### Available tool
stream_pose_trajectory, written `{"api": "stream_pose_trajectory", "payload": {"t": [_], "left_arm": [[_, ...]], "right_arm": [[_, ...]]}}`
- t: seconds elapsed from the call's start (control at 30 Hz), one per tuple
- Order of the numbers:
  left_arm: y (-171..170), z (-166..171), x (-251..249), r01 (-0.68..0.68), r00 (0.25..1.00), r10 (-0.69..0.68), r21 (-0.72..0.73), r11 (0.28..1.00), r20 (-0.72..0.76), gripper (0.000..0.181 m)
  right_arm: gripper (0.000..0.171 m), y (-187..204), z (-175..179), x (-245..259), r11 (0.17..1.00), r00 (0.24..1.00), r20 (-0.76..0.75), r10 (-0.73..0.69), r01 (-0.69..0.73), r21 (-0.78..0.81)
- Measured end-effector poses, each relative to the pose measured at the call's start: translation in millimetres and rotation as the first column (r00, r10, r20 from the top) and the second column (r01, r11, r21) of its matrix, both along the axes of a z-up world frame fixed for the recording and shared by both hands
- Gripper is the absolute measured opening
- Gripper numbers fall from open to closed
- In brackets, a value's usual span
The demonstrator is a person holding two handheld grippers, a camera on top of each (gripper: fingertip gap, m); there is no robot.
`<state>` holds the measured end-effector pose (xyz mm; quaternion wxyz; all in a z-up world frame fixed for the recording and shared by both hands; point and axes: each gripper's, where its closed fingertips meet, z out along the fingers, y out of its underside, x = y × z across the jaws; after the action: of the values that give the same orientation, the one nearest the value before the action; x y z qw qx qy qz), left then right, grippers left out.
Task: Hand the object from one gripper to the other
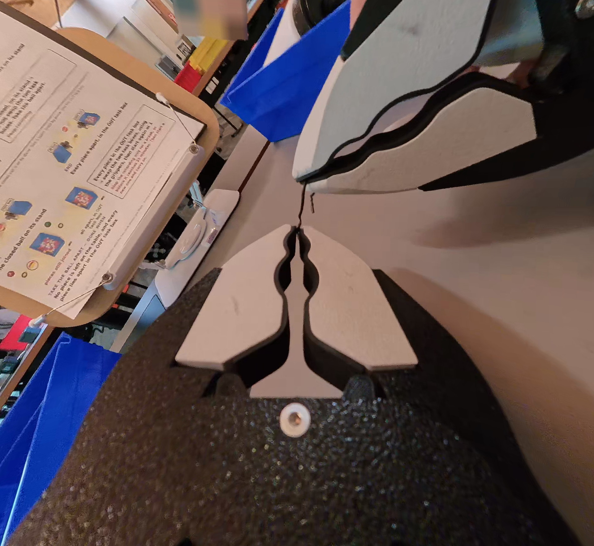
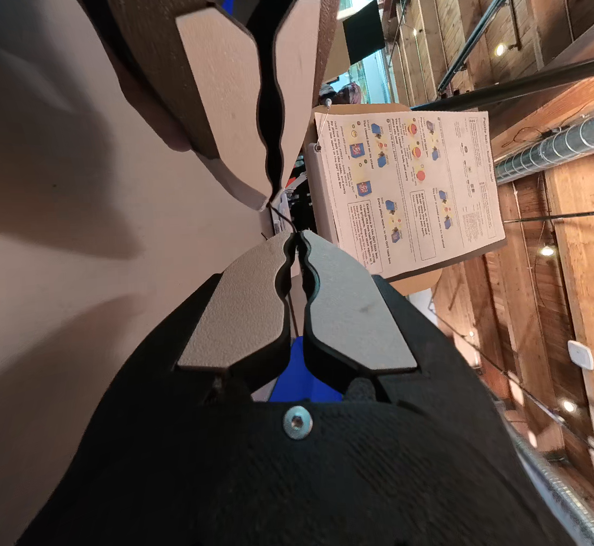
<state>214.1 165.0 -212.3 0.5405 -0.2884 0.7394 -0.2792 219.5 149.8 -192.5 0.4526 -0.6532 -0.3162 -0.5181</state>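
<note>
A thin black wavy wire, like a hairpin [image 1: 301,205], spans the short gap between my two grippers above the pale table [image 1: 434,257]. My left gripper [image 1: 297,231] is shut, its pads pinching the wire's near end. My right gripper [image 1: 302,179] comes in from the upper right, shut on the wire's other end. A short free leg of the wire hangs beside it. In the right wrist view, my right gripper [image 2: 297,235] is shut on the wire [image 2: 284,218], and the left gripper [image 2: 270,204] pinches its far end from above.
An instruction sheet on a brown board [image 1: 80,176] stands at the left; it also shows in the right wrist view [image 2: 418,193]. A blue box [image 1: 276,96] with a black round part lies behind the grippers. Another blue box [image 1: 64,386] is at the lower left.
</note>
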Motion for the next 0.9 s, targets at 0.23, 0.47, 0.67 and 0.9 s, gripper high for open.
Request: {"api": "stream_pose_trajectory", "payload": {"t": [0.23,0.47,0.67,0.9], "left_arm": [[-14,26,-5,0.150,0.986,-0.116,-0.319,0.936,0.124,0.030],[-24,43,-12,0.297,0.955,-0.213,-0.623,0.724,0.208,0.020],[-24,44,-12,0.297,0.955,-0.210,-0.648,0.701,0.211,0.014],[-28,45,-14,0.318,0.947,-0.256,-0.680,0.661,0.193,0.003]], "right_arm": [[0.001,-8,15,14,0.964,0.819,-0.556,0.139,0.017,0.266],[0.001,-10,34,2,0.847,0.147,-0.838,0.525,0.009,0.532],[0.001,-4,32,-10,0.832,-0.035,-0.832,0.554,-0.018,0.555],[0.001,-4,33,-12,0.828,-0.039,-0.828,0.559,-0.025,0.560]]}}
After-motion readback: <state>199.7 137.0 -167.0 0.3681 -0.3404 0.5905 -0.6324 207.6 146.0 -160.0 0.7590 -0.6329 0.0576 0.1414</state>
